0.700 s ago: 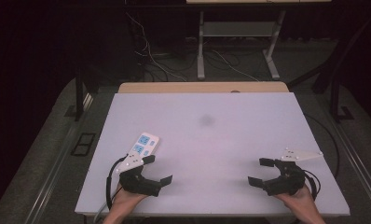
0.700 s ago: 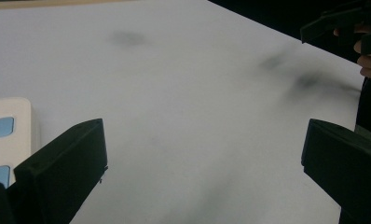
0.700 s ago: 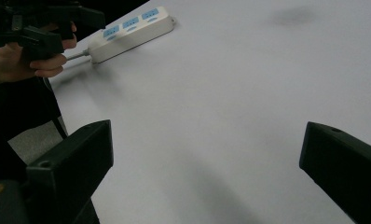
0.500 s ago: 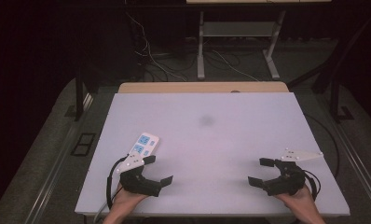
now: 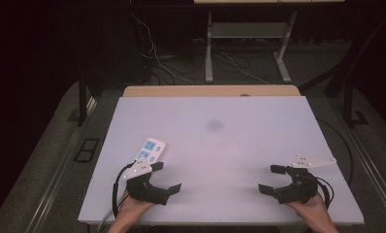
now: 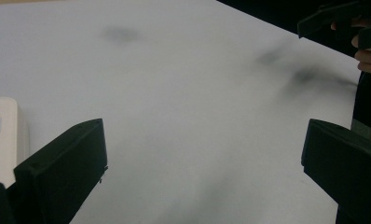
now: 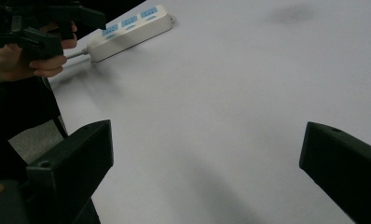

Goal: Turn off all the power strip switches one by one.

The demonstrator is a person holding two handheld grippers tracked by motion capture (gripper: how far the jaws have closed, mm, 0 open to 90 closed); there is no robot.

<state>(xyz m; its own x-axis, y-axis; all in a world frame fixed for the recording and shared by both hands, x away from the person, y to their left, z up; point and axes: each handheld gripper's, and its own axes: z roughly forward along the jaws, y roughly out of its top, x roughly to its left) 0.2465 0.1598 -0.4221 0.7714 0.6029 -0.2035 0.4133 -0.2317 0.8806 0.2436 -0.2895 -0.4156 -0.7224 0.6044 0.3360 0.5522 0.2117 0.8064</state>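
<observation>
A white power strip [image 5: 151, 150] lies near the left edge of the counter [image 5: 230, 145], just beyond the left tool [image 5: 163, 177], whose jaws are spread and empty. The right tool [image 5: 272, 179], also spread, rests well apart at the near right. The strip looks rigid, light and smooth-sided; gripping across its narrow width seems safest.
</observation>
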